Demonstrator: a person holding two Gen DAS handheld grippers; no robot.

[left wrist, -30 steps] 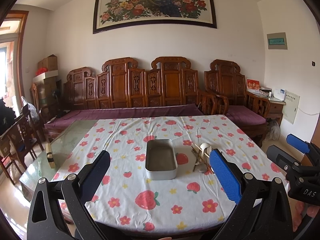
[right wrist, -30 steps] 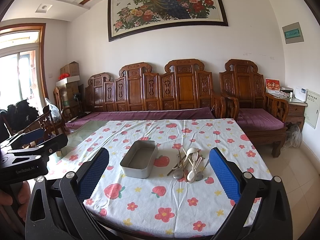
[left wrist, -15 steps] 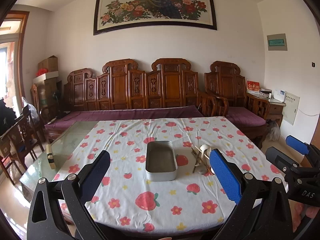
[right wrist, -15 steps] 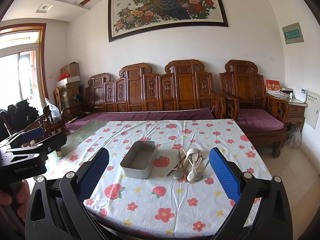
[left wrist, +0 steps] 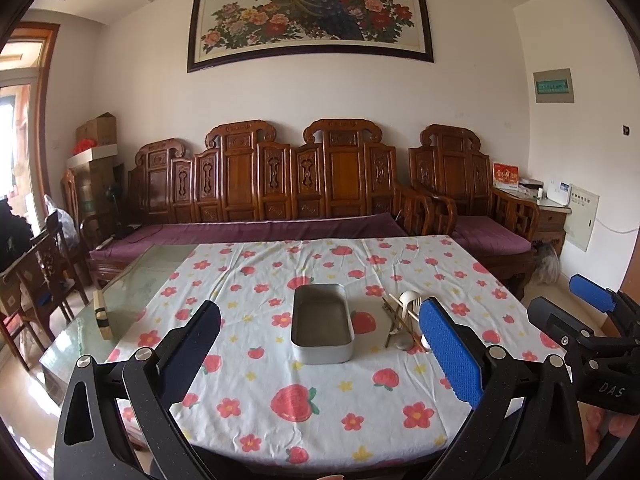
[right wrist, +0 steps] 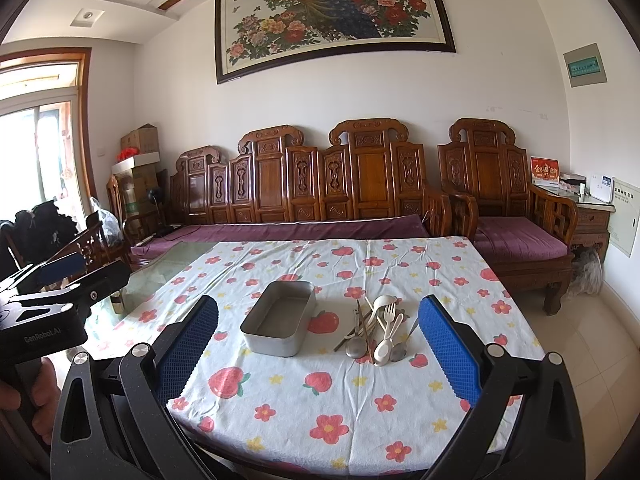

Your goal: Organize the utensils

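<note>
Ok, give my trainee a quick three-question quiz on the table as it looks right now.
1. True or false: the tin already holds a utensil.
2. Which side of the tin is the utensil pile on, seen from the right wrist camera? A left, B right, C behind.
3. Fill in: both the left hand-held gripper and the right hand-held gripper are ____ and hold nothing.

Key: 1 false, the tin is empty. 2 B. 3 open.
</note>
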